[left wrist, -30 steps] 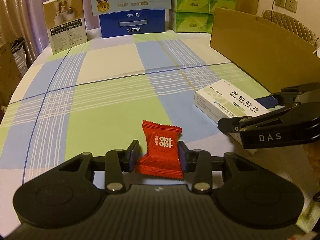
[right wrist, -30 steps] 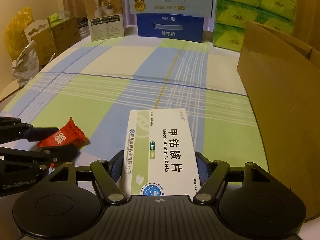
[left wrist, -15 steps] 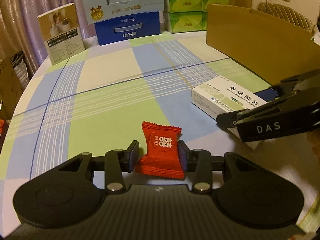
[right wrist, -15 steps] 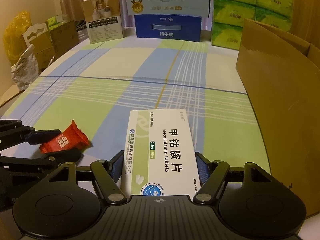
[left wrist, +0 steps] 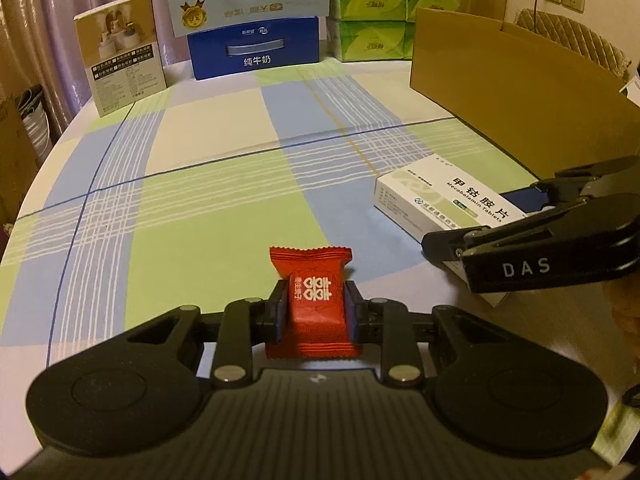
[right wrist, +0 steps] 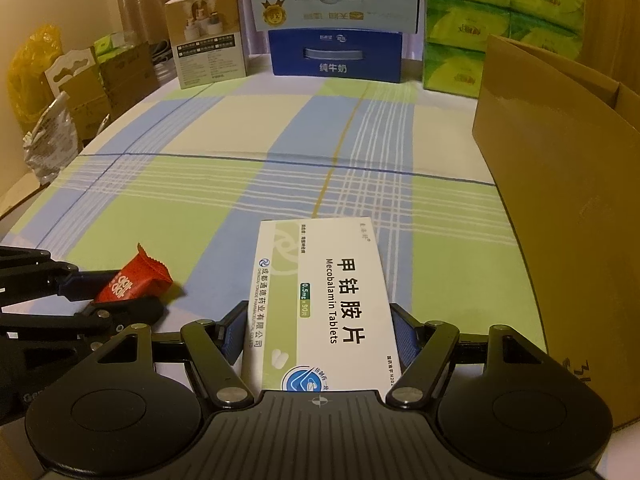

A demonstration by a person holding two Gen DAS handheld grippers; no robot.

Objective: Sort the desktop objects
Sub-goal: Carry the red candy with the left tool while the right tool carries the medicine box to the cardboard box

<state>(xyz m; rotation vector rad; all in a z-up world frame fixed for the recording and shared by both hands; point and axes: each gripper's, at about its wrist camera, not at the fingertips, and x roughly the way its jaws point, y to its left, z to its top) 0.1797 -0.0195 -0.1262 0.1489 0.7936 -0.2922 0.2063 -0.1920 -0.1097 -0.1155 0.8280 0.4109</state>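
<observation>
A small red foil-wrapped candy (left wrist: 314,306) with white characters is being pinched between the two pads of the left gripper (left wrist: 315,312), its crimped top edge sticking out forward past the fingertips over the checked green, blue and cream tablecloth (left wrist: 192,200). In the right wrist view the same candy (right wrist: 128,282) is being seen low at the left, tilted in those closed fingers. A white flat cardboard box of Mecobalamin tablets (right wrist: 322,304) is being held lengthwise between the blue pads of the right gripper (right wrist: 320,332), its far end reaching out ahead of the fingers; whether it is being lifted off the cloth cannot be told. A tall brown cardboard box (right wrist: 560,208) is standing just to the right of it.
</observation>
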